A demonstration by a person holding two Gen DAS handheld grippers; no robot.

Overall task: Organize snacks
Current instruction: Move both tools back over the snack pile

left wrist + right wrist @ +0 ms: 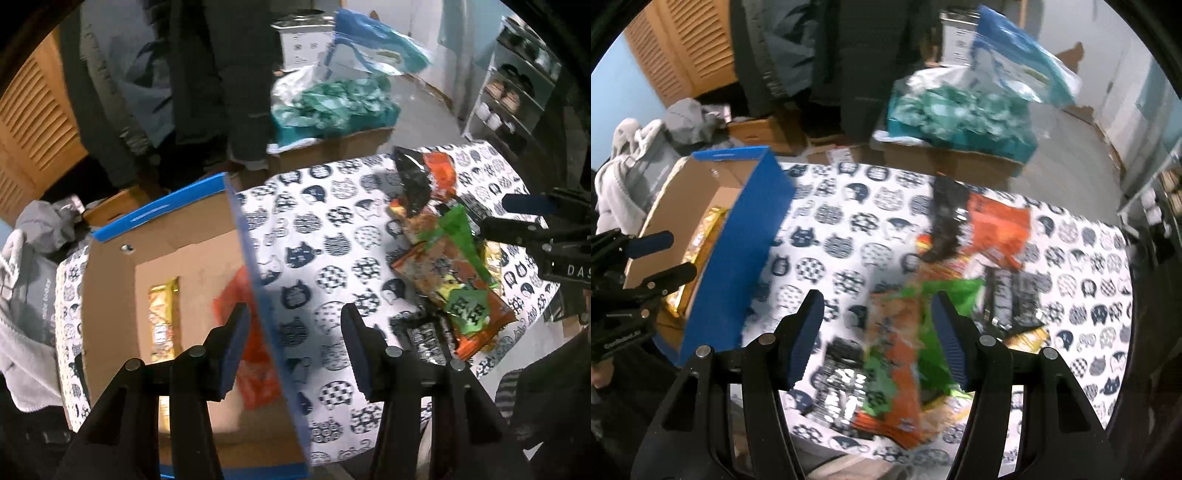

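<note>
Nearest the lens, our right gripper (877, 336) hangs with its jaws apart and nothing between the pads, poised over the heap of snack packets (923, 295) on the cat-print tablecloth (1089, 266); our left gripper (293, 350) is likewise released and empty, its blue pads (236, 343) straddling the blue-edged wall of the cardboard box (110, 280). Just below us, an orange-and-green packet (901, 354) lies on top of the heap, with a black-and-silver packet (842, 373) beside it toward the box and another black-and-silver one (1012, 295) on the far side. Farther back, an orange-red packet (993, 229) and a black packet (945, 218) close the pile, with yellow wrappers peeking out underneath. We count at least five packets on the cloth; motion blur and overlap keep us from an exact tally. Inside the box, at the table's left end, we see two things already stowed: a gold packet (162, 310) standing against the far wall and an orange bag (255, 354) near the blue wall. We judge the sorting to be early: two in, most of the pile outstanding. Beyond the table, cartons holding teal-wrapped goods (960, 110) sit on the floor, untouched.
</note>
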